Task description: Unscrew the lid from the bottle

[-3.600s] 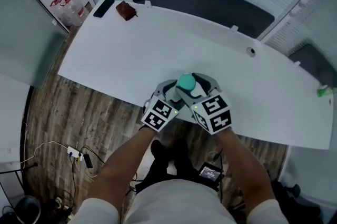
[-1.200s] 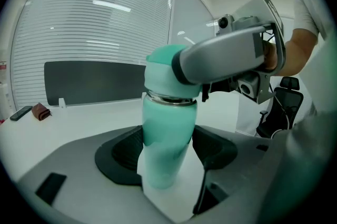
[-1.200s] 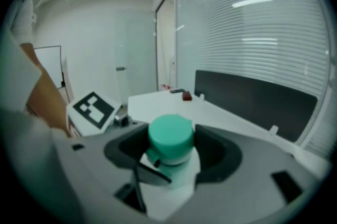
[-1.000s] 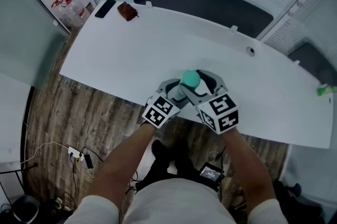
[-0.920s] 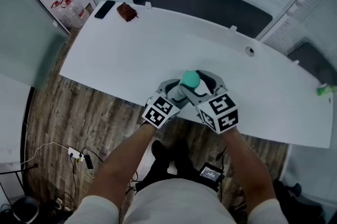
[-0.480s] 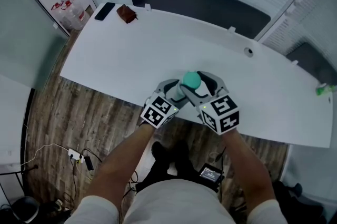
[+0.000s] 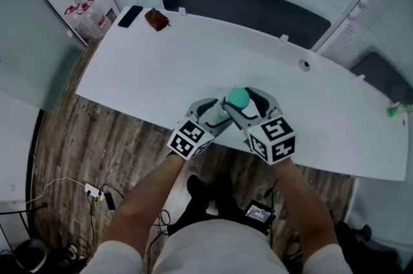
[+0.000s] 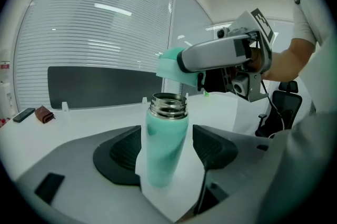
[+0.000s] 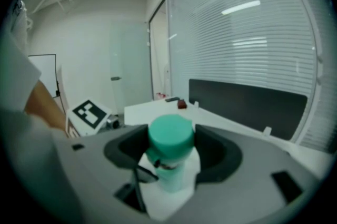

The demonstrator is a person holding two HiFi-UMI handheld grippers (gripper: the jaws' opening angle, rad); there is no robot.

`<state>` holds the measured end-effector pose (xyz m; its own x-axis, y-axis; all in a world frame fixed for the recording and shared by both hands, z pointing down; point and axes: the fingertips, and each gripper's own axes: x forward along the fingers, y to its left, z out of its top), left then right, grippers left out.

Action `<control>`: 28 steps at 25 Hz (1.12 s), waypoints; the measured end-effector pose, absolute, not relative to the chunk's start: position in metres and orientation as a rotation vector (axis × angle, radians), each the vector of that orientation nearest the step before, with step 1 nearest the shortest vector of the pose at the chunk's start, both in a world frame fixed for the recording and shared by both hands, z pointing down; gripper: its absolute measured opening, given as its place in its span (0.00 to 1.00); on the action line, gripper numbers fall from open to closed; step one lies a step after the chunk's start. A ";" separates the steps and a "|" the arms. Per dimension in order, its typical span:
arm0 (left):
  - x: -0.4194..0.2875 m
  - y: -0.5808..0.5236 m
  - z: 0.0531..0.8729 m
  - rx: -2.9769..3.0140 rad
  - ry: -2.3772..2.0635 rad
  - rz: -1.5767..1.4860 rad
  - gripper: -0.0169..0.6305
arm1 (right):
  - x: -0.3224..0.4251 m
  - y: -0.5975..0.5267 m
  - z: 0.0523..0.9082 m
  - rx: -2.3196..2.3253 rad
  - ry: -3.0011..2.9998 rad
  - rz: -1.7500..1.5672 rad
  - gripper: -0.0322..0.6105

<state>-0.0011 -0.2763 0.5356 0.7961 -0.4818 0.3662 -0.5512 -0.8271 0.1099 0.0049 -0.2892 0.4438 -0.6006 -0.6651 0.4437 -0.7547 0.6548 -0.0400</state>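
While left fingers (image 8: 121,157) pinch the bottle (image 8: 163,149), right fingers (image 9: 213,152) clamp the lid (image 9: 170,136) (just above).

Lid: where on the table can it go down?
The middle of the table is bare, from the phone corner to the small hole. So is the stretch toward the green thing. Only the near edge round the bottle is crowded.

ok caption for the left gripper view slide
Right hand-held gripper holds the teal lid just above the open bottle
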 end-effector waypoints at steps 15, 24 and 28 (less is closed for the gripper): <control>-0.041 -0.275 0.421 2.733 -0.874 -0.014 0.45 | 0.023 -0.286 0.377 1.248 -2.600 0.324 0.50; -0.051 -0.255 0.362 2.656 -0.829 -0.288 0.27 | 0.034 -0.273 0.328 1.332 -2.734 0.403 0.50; -0.059 -0.245 0.348 2.605 -0.818 -0.371 0.27 | 0.040 -0.264 0.316 1.358 -2.775 0.444 0.50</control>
<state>-0.0588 -0.2452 0.3478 0.7954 -0.5912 -0.1335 -0.4899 -0.7568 0.4328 0.0405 -0.2636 0.3156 -0.6212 -0.7707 0.1418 -0.7765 0.5810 -0.2440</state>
